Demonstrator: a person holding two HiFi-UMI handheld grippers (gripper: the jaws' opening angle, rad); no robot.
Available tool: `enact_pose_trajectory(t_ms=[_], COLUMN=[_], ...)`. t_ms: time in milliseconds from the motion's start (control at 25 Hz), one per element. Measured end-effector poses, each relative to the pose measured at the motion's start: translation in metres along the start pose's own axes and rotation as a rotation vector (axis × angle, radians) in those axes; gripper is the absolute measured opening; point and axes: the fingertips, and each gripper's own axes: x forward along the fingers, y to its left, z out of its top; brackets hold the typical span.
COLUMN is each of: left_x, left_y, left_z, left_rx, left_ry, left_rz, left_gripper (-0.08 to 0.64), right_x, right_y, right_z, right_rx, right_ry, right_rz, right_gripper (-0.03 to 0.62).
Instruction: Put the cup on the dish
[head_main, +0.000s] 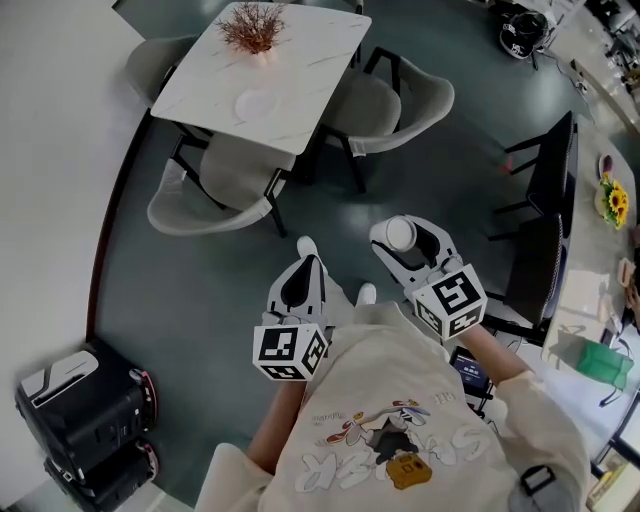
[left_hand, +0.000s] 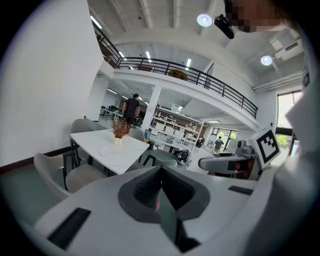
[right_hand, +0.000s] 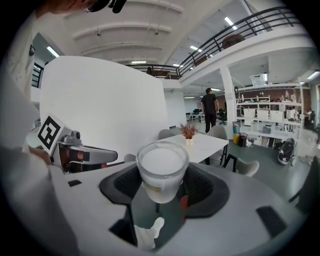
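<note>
While the person stands on the dark floor (head_main: 210, 300), well short of the tabletop (head_main: 310, 60), the right tool (head_main: 404, 248) has the cup (head_main: 400, 234) firmly in its grip. Look at the right gripper view: both jaws are pressed in on the lower part of that frosted white cup (right_hand: 162, 167), which sits upright with its round top showing pale and clear. Over on the left, the left tool (head_main: 306, 272) is carrying nothing. Its jaws (left_hand: 161, 186) are closed right up against each other, with no gap and no object between them. Both tools are held out near the person's chest, side by side but apart, with the marker cubes nearest the body.

Now the target: the small white dish (head_main: 257, 103) lies flat on the far white marble tabletop, towards its near edge. A reddish dried plant (head_main: 252, 25) stands beyond the dish at the far end. The left gripper view picks up that same dish (left_hand: 107, 149) just in front of the plant. Grey chairs (head_main: 215, 185) ring the tabletop. So the cup is in the air, well apart from the dish.
</note>
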Motion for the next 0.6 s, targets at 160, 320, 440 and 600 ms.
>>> enact_pose_trajectory(t_ms=[160, 320, 440, 600], left_x=[0.026, 0.055, 0.075, 0.095], left_y=[0.03, 0.063, 0.082, 0.112], left_z=[0.024, 0.043, 0.066, 0.095], left_rx=[-0.014, -0.016, 0.003, 0.013], left_ry=[-0.012, 0.007, -0.001, -0.02], left_rz=[-0.006, -0.014, -0.03, -0.038], left_gripper=[0.003, 0.003, 0.003, 0.003], right_x=[0.035, 0.08, 0.107, 0.144], right_y=[-0.011, -0.018, -0.023, -0.03], right_z=[0.017, 0.042, 0.067, 0.087], right_rx=[-0.007, -0.008, -0.033, -0.031], right_ry=[0.006, -0.008, -0.032, -0.037], right_rz=[-0.018, -0.028, -0.032, -0.053], right_gripper=[0.262, 0.262, 0.262, 0.262])
